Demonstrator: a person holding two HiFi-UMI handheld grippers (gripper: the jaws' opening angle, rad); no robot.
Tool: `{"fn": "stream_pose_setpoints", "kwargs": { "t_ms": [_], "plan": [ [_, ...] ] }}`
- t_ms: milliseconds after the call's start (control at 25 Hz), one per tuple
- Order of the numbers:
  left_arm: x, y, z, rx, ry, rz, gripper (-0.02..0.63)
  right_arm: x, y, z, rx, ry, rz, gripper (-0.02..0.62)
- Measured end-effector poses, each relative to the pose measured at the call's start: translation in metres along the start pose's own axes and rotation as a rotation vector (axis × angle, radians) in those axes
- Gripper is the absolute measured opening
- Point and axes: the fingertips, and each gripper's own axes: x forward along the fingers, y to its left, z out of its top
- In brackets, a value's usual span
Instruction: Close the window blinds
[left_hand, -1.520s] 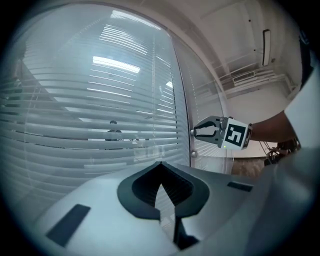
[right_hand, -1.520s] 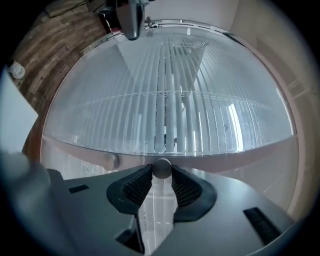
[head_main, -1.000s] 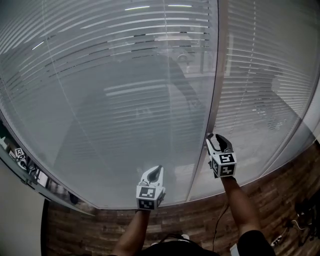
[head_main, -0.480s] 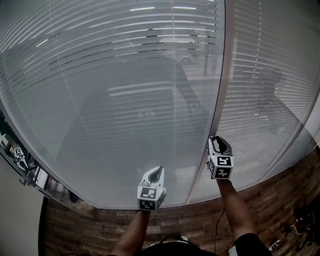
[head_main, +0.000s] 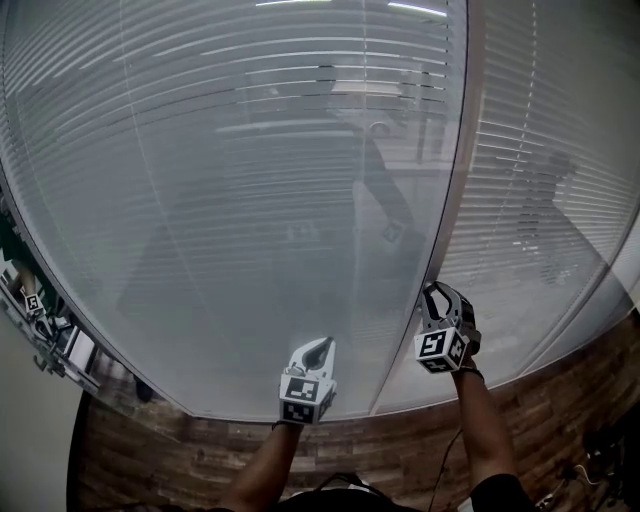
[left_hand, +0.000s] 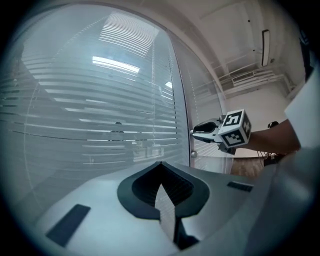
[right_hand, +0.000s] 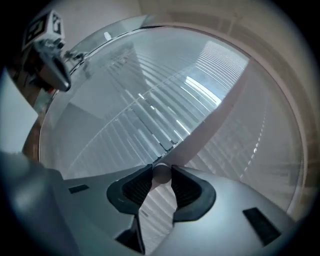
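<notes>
The horizontal slat blinds (head_main: 250, 150) hang behind glass panes, split by a pale upright frame post (head_main: 450, 220). A small round knob (right_hand: 161, 175) stands out from that post; it also shows in the left gripper view (left_hand: 193, 154). My right gripper (head_main: 437, 291) points level at the post and is shut on the knob (right_hand: 161, 169), both dark pads pressing its sides; its jaws have just been closing round it. My left gripper (head_main: 320, 346) hovers left of it, close to the glass, jaws shut and empty (left_hand: 161, 164).
The blinds in the right pane (head_main: 540, 150) have lighter slats. A wood-plank floor (head_main: 400, 450) runs below the glass. A shelf with small items (head_main: 40, 330) sits at the far left. Reflections of a room and a person show in the glass.
My right gripper has rolled about its own axis while staying at the knob; its marker cube now sits tilted. The left gripper has stayed put. The head view has shifted slightly.
</notes>
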Motion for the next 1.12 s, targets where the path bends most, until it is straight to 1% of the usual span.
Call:
{"fn": "stream_pose_setpoints", "kwargs": {
  "t_ms": [240, 320, 400, 560, 680, 760, 880, 920, 1040, 1080, 1120],
  "plan": [
    [0.000, 0.000, -0.001, -0.004, 0.002, -0.006, -0.005, 0.006, 0.014, -0.012, -0.555, 0.009, 0.032, 0.124],
    [0.001, -0.001, -0.002, -0.005, 0.002, -0.008, -0.005, 0.007, 0.016, -0.013, -0.684, 0.013, 0.039, 0.124],
    [0.001, -0.002, 0.000, -0.003, 0.000, -0.010, -0.005, 0.007, 0.016, -0.014, -0.752, 0.015, 0.044, 0.124],
    [-0.002, -0.002, -0.002, 0.000, 0.005, -0.010, -0.005, 0.005, 0.017, -0.014, -0.801, 0.020, 0.041, 0.124],
    [-0.004, -0.005, 0.001, -0.034, 0.009, -0.026, -0.005, 0.006, 0.018, -0.014, -0.853, 0.018, 0.028, 0.124],
    [-0.005, -0.004, 0.005, -0.044, 0.002, -0.024, -0.005, 0.007, 0.018, -0.014, -0.865, 0.017, 0.016, 0.124],
    [-0.004, 0.000, 0.000, -0.009, -0.001, -0.005, -0.005, 0.007, 0.017, -0.015, -0.783, 0.016, 0.010, 0.124],
    [-0.004, -0.001, 0.000, -0.007, -0.001, -0.005, -0.005, 0.007, 0.017, -0.015, -0.752, 0.016, 0.007, 0.124],
    [-0.006, -0.002, 0.006, -0.024, -0.002, -0.006, -0.005, 0.004, 0.016, -0.014, -0.712, 0.018, -0.015, 0.124],
    [-0.006, -0.001, 0.003, -0.022, 0.002, -0.005, -0.005, 0.003, 0.015, -0.012, -0.677, 0.017, -0.020, 0.124],
    [-0.007, -0.001, 0.000, -0.023, 0.006, -0.006, -0.005, 0.000, 0.013, -0.011, -0.618, 0.015, -0.023, 0.124]
  ]
}}
